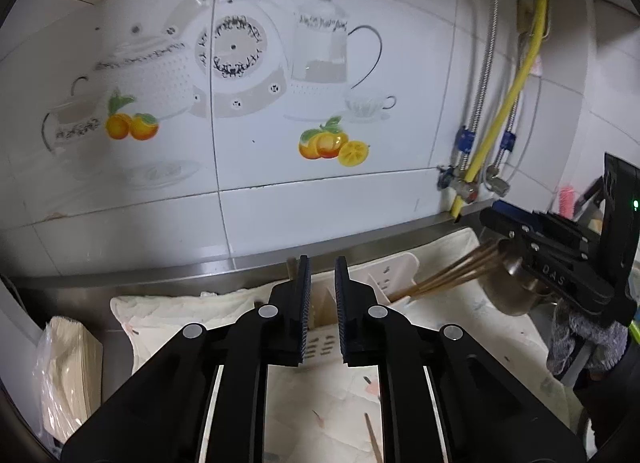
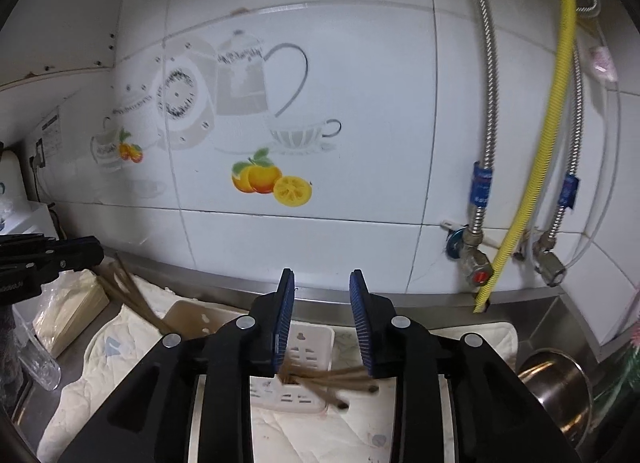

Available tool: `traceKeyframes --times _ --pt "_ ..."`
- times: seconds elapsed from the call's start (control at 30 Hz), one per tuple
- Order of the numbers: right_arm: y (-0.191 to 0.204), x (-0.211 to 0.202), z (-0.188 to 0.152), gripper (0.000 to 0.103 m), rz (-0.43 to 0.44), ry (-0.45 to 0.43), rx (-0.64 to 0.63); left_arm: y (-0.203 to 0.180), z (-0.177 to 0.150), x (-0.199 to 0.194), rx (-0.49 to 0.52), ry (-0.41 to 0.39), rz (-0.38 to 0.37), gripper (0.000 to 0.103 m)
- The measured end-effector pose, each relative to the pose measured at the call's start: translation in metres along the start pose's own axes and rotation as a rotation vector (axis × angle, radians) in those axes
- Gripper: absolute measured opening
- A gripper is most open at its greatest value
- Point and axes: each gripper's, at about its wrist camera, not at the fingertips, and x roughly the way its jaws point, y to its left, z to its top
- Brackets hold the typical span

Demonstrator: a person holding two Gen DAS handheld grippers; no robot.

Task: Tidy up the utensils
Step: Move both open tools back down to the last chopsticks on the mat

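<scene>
A white plastic utensil holder (image 1: 394, 277) (image 2: 310, 347) lies on a cream cloth (image 1: 168, 315) (image 2: 100, 359) by the wall. A bundle of brown chopsticks (image 1: 444, 275) (image 2: 332, 381) rests in its right compartment, ends sticking out. More chopsticks (image 2: 132, 295) lean out of its left side. My left gripper (image 1: 322, 283) is open and empty just before the holder. My right gripper (image 2: 322, 319) is open above the chopstick ends and holds nothing; it also shows in the left wrist view (image 1: 552, 259). One loose chopstick (image 1: 373, 439) lies on the cloth.
A steel pot (image 2: 554, 387) (image 1: 516, 283) stands at the right. A bagged stack of paper (image 1: 68, 367) (image 2: 68, 311) sits at the left, a glass (image 2: 38, 359) beside it. Hoses and valves (image 2: 476, 259) hang on the tiled wall.
</scene>
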Motion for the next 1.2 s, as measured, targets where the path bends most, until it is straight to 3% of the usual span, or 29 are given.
traceKeyframes --times 0.13,0.2,0.5,0.67,0.93,1.2 --pt "0.008 -0.027 -0.014 0.030 0.029 -0.008 0.002 -0.004 -0.018 -0.021 -0.012 -0.015 0.001 0.024" --pt "0.014 -0.037 -0.024 0.033 0.041 -0.001 0.002 -0.005 -0.031 -0.033 -0.028 -0.020 0.004 0.036" --pt "0.054 -0.065 -0.115 0.035 0.105 0.129 -0.031 -0.009 -0.091 -0.069 -0.053 -0.032 0.021 0.053" --pt "0.075 -0.077 -0.171 0.035 0.095 0.188 -0.053 -0.006 -0.124 -0.080 -0.086 -0.029 0.038 0.058" --pt "0.092 -0.088 -0.239 0.035 0.122 0.292 0.024 0.010 -0.166 -0.085 -0.174 -0.002 0.066 0.061" --pt "0.101 -0.084 -0.267 0.028 0.137 0.341 0.092 0.031 -0.196 -0.085 -0.244 0.034 0.111 0.062"
